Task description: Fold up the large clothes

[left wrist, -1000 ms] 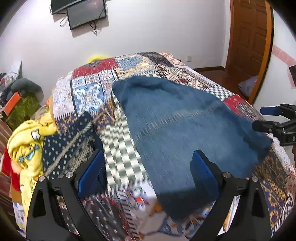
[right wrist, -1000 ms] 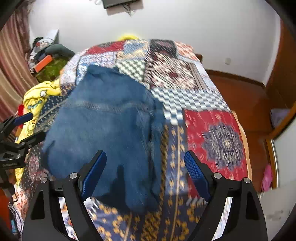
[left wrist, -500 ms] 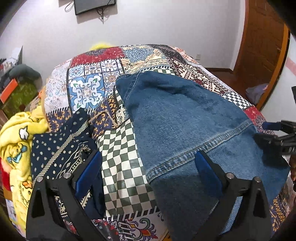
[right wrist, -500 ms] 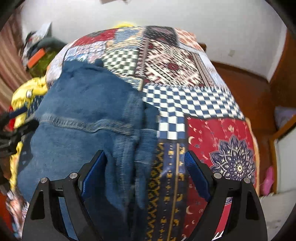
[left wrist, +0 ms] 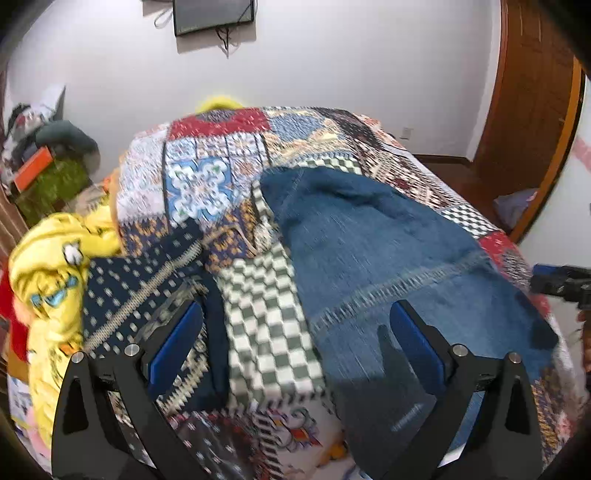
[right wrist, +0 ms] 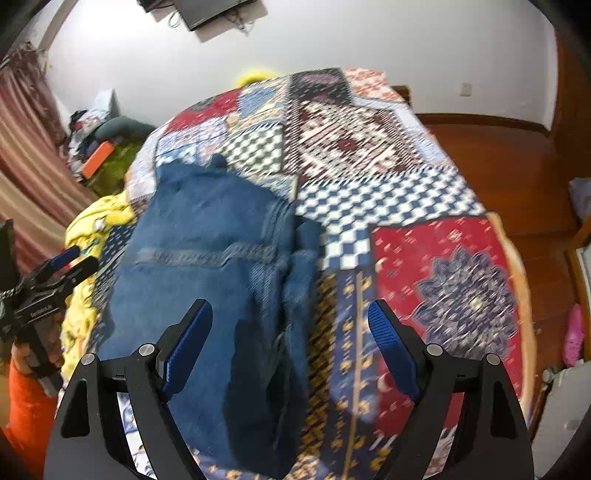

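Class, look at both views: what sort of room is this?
Most likely a bedroom: a bed under a patchwork quilt, a wall-mounted screen, and a wooden door. A denim garment lies on the quilt.

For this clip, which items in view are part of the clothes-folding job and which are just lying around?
Part of the job:
- denim garment, spread on the patchwork bedspread
- left gripper, jaws open
- right gripper, jaws open

Just lying about:
- yellow cartoon-print cloth at the bed's edge
- dark dotted cloth
- wall-mounted screen
- pink item on the floor
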`<state>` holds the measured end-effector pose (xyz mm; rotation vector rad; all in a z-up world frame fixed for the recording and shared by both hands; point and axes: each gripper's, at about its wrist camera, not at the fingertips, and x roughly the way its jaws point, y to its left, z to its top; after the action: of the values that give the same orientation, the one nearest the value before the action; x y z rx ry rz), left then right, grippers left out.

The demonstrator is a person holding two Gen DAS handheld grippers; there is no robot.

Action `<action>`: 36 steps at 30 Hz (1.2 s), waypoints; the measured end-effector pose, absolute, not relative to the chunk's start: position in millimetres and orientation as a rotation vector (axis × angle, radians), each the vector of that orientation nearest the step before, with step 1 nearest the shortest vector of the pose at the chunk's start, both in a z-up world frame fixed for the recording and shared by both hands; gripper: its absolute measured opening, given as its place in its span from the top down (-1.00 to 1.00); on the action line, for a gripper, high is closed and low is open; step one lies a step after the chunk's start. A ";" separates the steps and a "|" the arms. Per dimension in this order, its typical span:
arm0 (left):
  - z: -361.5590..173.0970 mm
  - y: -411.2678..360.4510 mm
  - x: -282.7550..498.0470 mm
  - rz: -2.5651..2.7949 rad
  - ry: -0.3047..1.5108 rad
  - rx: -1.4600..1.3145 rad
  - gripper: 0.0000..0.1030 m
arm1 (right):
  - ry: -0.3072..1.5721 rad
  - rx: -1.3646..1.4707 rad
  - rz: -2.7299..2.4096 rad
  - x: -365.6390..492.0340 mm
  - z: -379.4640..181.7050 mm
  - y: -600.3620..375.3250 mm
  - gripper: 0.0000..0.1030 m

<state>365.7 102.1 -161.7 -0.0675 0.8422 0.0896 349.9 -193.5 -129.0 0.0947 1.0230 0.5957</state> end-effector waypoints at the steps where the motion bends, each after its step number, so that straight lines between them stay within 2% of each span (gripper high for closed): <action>1: -163.8 100.6 363.6 0.072 0.852 -0.087 -0.98 | 1.034 0.096 0.606 351.2 -132.2 -192.5 -0.63; 9: -214.0 108.3 376.9 -0.083 1.039 -0.432 -0.98 | 1.196 0.165 0.664 365.6 -179.3 -181.6 -0.63; 14: -240.1 118.8 402.4 -0.181 1.091 -0.673 -0.98 | 1.281 0.258 0.724 387.7 -189.8 -172.7 -0.63; 24: -270.1 113.3 426.6 -0.259 1.153 -0.825 -0.98 | 1.354 0.395 0.793 398.9 -207.4 -170.1 -0.68; 26: -268.8 108.6 427.7 -0.262 1.148 -0.819 -0.91 | 1.354 0.377 0.786 395.8 -205.2 -170.9 -0.64; 27: -267.9 106.7 427.4 -0.278 1.143 -0.823 -0.74 | 1.355 0.374 0.779 393.9 -204.0 -170.5 -0.59; 29: -265.7 103.8 426.5 -0.275 1.140 -0.813 -0.64 | 1.363 0.380 0.773 391.7 -202.5 -171.7 -0.41; 31: -260.9 98.6 422.9 -0.276 1.134 -0.791 -0.42 | 1.358 0.378 0.758 389.4 -198.8 -171.7 -0.22; 35: -243.3 90.8 414.3 -0.282 1.113 -0.737 -0.17 | 1.343 0.352 0.737 383.5 -187.9 -166.1 0.10; 36: -237.5 89.5 411.7 -0.285 1.105 -0.723 -0.11 | 1.333 0.340 0.738 380.8 -182.8 -163.9 0.25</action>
<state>411.7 89.5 -237.5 -0.7233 1.1047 -0.2846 380.8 -163.9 -182.8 0.3402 1.3333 0.7375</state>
